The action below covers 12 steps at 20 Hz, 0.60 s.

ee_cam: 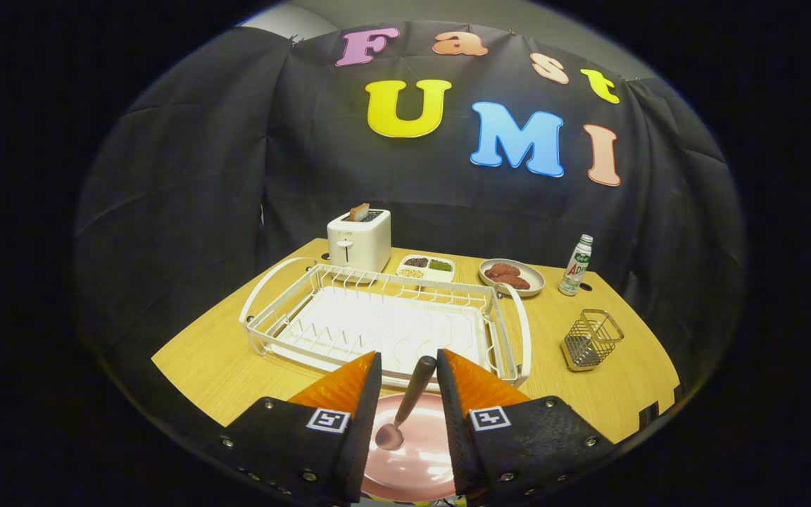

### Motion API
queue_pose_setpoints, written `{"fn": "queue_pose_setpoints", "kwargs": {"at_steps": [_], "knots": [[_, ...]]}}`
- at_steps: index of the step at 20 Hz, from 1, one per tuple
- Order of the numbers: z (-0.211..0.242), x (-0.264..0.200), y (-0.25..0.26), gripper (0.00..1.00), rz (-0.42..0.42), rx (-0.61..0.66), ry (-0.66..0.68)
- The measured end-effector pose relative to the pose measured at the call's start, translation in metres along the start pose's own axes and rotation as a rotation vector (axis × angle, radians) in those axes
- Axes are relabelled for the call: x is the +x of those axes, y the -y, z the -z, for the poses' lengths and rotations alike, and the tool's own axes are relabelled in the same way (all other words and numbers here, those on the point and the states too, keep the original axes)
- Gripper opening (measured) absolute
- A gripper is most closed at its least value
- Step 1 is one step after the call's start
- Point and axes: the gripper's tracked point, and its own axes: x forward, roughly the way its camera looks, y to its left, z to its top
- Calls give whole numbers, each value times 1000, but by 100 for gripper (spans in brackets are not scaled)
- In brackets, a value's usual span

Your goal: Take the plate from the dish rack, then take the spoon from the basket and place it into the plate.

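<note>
Gripper view: I see my gripper (409, 380) with fingers apart. The spoon (405, 405) stands between them, bowl down on the pink plate (412, 458), handle leaning toward the right finger (472, 384). I judge the spoon could tip off the plate if I nudge that handle while withdrawing. The plate's near rim is cut off; finger contact with the handle is unclear. The dish rack (384, 320) lies beyond, the basket (591, 340) far right.
</note>
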Motion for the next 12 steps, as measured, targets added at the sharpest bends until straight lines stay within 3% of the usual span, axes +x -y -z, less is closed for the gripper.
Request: {"fn": "queue_pose_setpoints", "kwargs": {"at_steps": [12], "knots": [[-34,2,44,47,66,52,48]]}}
